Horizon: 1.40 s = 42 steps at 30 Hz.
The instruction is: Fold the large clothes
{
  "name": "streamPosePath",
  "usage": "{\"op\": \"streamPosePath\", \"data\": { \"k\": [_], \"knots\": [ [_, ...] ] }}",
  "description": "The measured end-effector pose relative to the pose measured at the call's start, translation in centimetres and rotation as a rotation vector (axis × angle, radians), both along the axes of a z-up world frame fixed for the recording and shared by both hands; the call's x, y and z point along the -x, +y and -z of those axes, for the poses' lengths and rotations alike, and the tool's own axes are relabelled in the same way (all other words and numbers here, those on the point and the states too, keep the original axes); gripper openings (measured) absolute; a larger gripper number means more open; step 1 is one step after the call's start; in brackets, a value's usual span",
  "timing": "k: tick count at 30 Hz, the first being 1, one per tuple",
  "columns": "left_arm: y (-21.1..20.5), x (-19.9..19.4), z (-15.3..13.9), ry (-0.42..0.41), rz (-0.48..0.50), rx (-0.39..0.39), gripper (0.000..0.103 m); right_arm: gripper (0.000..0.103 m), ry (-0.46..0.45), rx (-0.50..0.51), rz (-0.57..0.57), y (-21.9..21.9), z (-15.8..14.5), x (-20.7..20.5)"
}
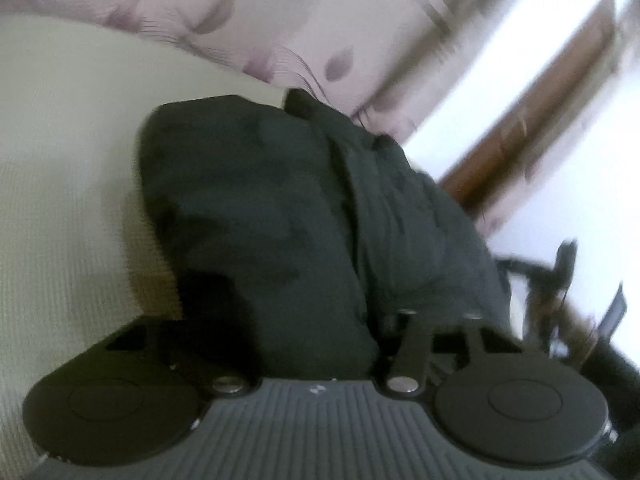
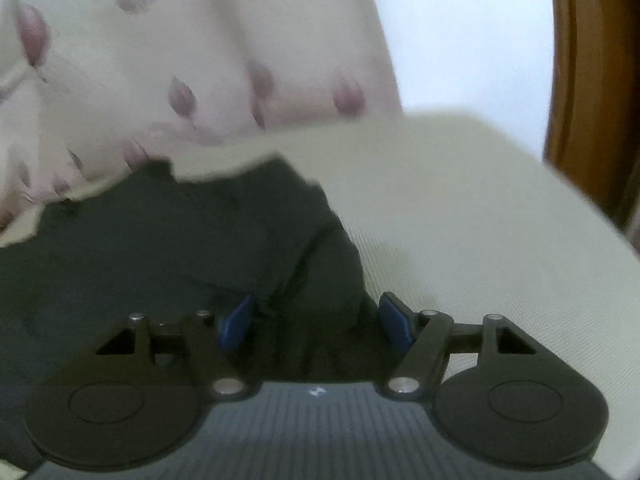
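A dark garment (image 1: 280, 220) lies bunched in a thick, rumpled heap on a cream, finely ribbed bed cover (image 1: 60, 168), up against a pale curtain printed with mauve leaves (image 1: 280, 20) on the far side.

In the left wrist view the left claw (image 1: 320, 344) is tilted, so the scene leans: the curtain and a brown wooden frame (image 1: 532, 120) run slantwise up to the right. The garment fills the space between its linkages and spills right down to the ribbed grey body. The fingertips are buried under the cloth, so I cannot tell whether this claw is spread or pressed together. At the far right edge dark, blurred shapes show, too smeared to name.

In the right wrist view the right claw (image 2: 316, 320) sits level and low over the bed. Its blue pads (image 2: 236, 322) stand spread, one on each side of a fold at the garment's right near corner; the cloth lies between them, but a gap shows and they are not pinching it. The rest of the garment stretches away to the left and far side, with bare bed cover to the right and a wooden frame at the right edge.
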<state>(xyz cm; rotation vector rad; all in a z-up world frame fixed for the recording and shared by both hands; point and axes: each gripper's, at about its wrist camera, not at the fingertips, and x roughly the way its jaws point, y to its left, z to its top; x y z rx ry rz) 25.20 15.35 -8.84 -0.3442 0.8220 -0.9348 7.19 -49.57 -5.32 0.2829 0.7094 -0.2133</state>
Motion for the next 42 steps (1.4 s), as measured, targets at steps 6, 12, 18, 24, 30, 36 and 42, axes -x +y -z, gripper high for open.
{"op": "streamPosePath", "data": {
  "k": [6, 12, 18, 24, 30, 36, 42],
  "knots": [
    [1.6, 3.1, -0.7, 0.033, -0.086, 0.111, 0.032, 0.053, 0.078, -0.089, -0.009, 0.7, 1.9, -0.7],
    [6.7, 6.9, -1.0, 0.064, -0.212, 0.198, 0.031, 0.050, 0.101, -0.112, -0.072, 5.1, 1.0, 2.0],
    [8.9, 8.3, -0.8, 0.104, -0.242, 0.197, 0.031, 0.051, -0.109, 0.111, -0.076, 10.7, -3.8, 5.9],
    [8.3, 8.7, -1.9, 0.094, -0.251, 0.195, 0.031, 0.013, -0.275, 0.108, -0.537, 22.2, -7.3, 6.2],
    [7.6, 9.5, -4.5, 0.111, -0.241, 0.192, 0.031, 0.003, -0.133, 0.137, -0.678, 27.6, -2.6, 1.8],
    [2.9, 10.0, -11.1, 0.098, -0.184, 0.191, 0.031, 0.002, -0.073, -0.068, -0.624, 25.2, -0.4, -0.7],
    [-7.1, 8.8, -16.2, 0.173, -0.108, 0.173, 0.031, 0.002, -0.046, -0.323, -0.569, 23.7, 1.2, -3.0]
  ]
}}
